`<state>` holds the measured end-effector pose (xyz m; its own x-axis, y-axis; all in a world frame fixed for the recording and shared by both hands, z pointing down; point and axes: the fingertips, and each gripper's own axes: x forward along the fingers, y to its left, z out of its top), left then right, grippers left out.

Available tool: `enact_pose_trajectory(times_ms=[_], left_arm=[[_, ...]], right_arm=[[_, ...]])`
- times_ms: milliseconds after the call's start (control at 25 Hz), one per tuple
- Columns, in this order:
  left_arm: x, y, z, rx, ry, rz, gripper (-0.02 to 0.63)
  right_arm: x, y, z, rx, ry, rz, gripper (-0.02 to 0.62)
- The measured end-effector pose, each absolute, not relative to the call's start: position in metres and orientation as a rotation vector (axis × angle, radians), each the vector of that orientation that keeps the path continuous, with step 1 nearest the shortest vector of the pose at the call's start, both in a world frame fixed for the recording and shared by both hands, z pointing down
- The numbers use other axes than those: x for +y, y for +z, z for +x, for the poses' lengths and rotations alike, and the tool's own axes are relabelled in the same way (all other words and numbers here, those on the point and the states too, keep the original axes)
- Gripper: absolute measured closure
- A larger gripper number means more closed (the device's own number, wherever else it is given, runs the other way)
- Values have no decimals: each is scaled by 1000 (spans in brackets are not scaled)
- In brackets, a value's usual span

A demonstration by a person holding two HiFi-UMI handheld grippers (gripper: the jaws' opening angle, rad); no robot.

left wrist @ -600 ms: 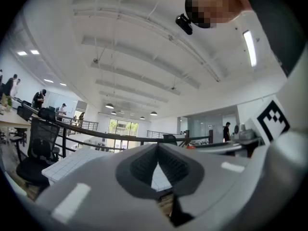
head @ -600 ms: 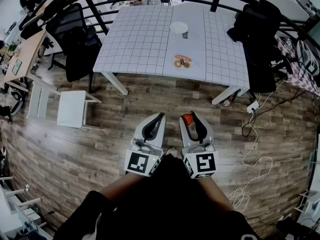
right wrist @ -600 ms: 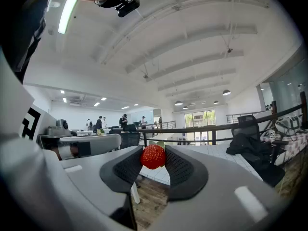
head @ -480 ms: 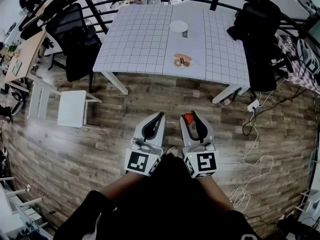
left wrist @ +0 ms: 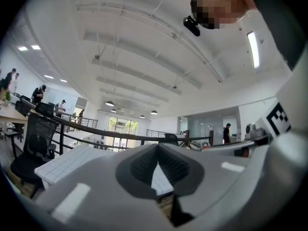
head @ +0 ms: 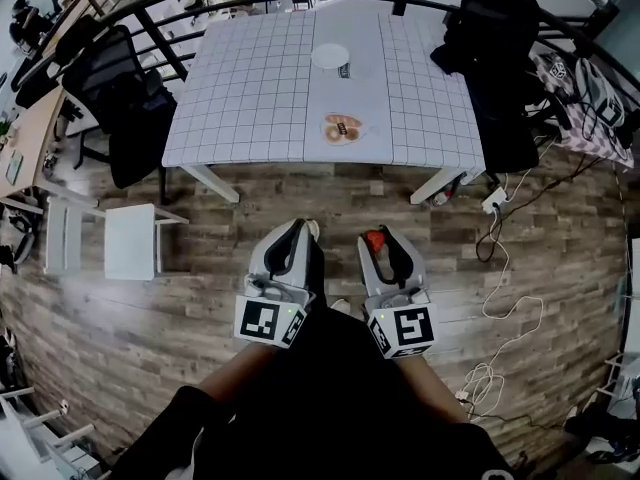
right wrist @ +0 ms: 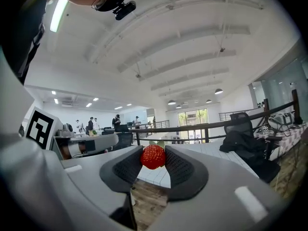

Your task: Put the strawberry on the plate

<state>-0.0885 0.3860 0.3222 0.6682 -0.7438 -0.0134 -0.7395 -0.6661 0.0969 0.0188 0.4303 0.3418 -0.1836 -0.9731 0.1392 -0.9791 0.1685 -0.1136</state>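
We are standing on the wooden floor [head: 150, 298] a little way back from the table [head: 250, 88], and we are holding both tools out roughly level in front of us, side by side and just apart. We are gripping the strawberry [right wrist: 153, 156] in the right gripper [head: 379, 238]. Its jaws are standing partly open, kept apart only by the fruit, and the ribbed pads [right wrist: 129, 166] are pressing on the red berry from both sides right at the tips. The left gripper [head: 298, 230] is carrying nothing; we are keeping its jaws closed, with the tips meeting and no gap showing between them. The strawberry is hanging over the floor boards, short of the table's near edge and not yet above the gridded cloth. The plate [head: 330, 56], white and round, is lying bare near the table's far edge, about midway along it, well apart from the berry. A small dark item [head: 345, 70] is sitting just beside the plate's near rim, too small for us to identify. Closer to us, near the middle of the near edge, a second dish [head: 342, 128] is carrying a few brownish pieces. A black office chair [head: 110, 98] is standing by the table's left side, and another chair [head: 495, 68] draped in dark clothing is standing by its right side. A white stool [head: 130, 240] is sitting on the floor to our left, and pale cables [head: 505, 298] are trailing across the boards to our right.
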Motion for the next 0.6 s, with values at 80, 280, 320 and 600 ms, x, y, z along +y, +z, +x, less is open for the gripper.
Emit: enact_pose_trajectory(times_ms=[80,280,320,600], left_arm=[[368,324,-78,-1212,-90,2793,598],[311,323,-61,-1169,-111,2805,598],[298,325,-60,-1166,-112,2803,597],[212,340,-65,-1184,-88,2752,598]], right_arm=[[415,340,30,-2350,279,2013,453],[360,340,44,-2309,280,2053,453],[347,342,45,-2298,286,2050,453],[258,349,43,-2296,346,2006,453]])
